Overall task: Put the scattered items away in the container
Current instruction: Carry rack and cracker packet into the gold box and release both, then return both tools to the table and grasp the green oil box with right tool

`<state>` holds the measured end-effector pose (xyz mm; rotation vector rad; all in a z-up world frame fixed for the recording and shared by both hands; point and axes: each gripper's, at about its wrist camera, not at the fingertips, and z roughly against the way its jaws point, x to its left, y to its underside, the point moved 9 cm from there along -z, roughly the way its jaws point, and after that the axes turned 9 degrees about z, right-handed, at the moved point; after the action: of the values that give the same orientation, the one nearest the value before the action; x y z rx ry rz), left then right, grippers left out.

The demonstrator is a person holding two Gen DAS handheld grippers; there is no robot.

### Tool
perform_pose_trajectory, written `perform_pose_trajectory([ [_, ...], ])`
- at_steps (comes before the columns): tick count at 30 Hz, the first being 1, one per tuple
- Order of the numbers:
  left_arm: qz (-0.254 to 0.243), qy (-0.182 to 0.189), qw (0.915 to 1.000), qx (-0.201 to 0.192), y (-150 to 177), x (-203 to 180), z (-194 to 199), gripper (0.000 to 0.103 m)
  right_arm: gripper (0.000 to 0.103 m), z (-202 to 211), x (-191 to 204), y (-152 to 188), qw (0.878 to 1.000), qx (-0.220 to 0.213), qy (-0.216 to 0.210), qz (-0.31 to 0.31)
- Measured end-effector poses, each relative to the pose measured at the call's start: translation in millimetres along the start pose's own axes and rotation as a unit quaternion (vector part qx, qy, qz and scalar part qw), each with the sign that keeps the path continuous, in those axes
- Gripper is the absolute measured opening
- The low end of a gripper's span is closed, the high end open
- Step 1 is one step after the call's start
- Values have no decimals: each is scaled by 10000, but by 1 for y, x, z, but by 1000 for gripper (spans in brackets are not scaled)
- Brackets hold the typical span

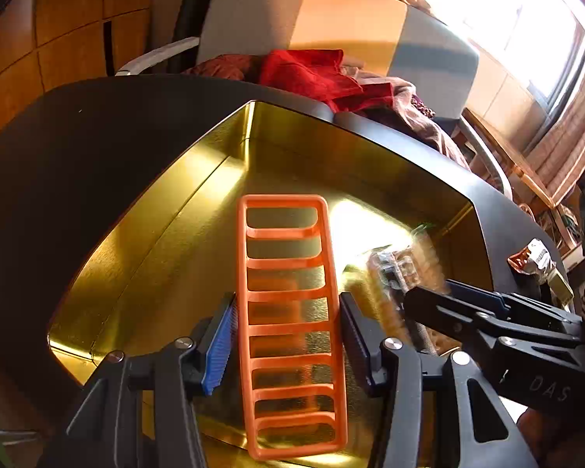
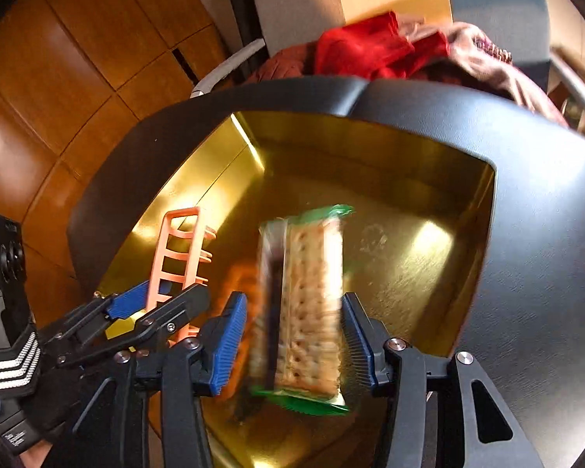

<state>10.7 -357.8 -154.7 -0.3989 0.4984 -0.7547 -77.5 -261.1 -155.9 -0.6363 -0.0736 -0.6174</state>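
An orange plastic rack (image 1: 290, 323) hangs between the fingers of my left gripper (image 1: 288, 339), above the gold-lined container (image 1: 167, 210). The jaws stand a little wider than the rack, so it looks loose. A cracker packet with green ends (image 2: 308, 308) is blurred between the fingers of my right gripper (image 2: 294, 339), over the same container (image 2: 429, 210); small gaps show at both pads. The right gripper (image 1: 448, 296) shows in the left wrist view beside the crackers (image 1: 401, 273). The left gripper (image 2: 156, 304) and rack (image 2: 179, 249) show in the right wrist view.
The container has a thick black rim (image 1: 78, 163) and shiny gold walls. A foil-wrapped snack (image 1: 534, 261) lies on the rim at the right. Behind stand a grey chair (image 1: 253, 15) with red cloth (image 1: 312, 70), wooden panels (image 2: 78, 58) and a bright window (image 1: 507, 7).
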Motion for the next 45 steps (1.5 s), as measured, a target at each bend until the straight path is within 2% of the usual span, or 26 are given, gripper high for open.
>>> perform_pose_trajectory([
  [5, -25, -92, 9999, -138, -1, 2, 9, 52, 51, 6, 0, 4, 9999, -88, 64, 47],
  [7, -101, -139, 9995, -258, -2, -1, 16, 56, 52, 15, -3, 5, 9997, -219, 98, -14],
  [11, -320, -148, 9981, -505, -8, -17, 34, 63, 59, 38, -14, 6, 9983, -525, 181, -202],
  [15, -504, 171, 9969, -588, -8, -51, 52, 64, 63, 67, -49, 12, 9937, -845, 340, -652],
  [20, -886, 624, 9929, -501, 7, -107, 64, 65, 67, 101, -119, 44, 9819, -1070, 671, -1414],
  [25, -1472, 979, 9840, -241, 38, -176, 59, 66, 69, 141, -190, 95, 9605, -1340, 1008, -2221],
  [28, -1876, 1079, 9762, -97, 57, -214, 50, 66, 71, 163, -220, 124, 9482, -1462, 1231, -2537],
  [33, -2235, 1200, 9670, 235, 81, -261, 27, 66, 76, 195, -261, 162, 9327, -1577, 1552, -2848],
  [35, -2278, 1247, 9651, 344, 86, -273, 20, 66, 76, 205, -273, 173, 9279, -1608, 1643, -2936],
  [41, -2708, 1256, 9538, 354, 88, -316, 1, 66, 77, 232, -308, 198, 9130, -1741, 1794, -3223],
  [43, -2872, 1254, 9490, 343, 88, -329, -5, 66, 78, 239, -319, 201, 9108, -1776, 1863, -3229],
  [45, -2955, 1303, 9456, 391, 89, -341, -11, 66, 78, 242, -329, 197, 9155, -1731, 1911, -3088],
])
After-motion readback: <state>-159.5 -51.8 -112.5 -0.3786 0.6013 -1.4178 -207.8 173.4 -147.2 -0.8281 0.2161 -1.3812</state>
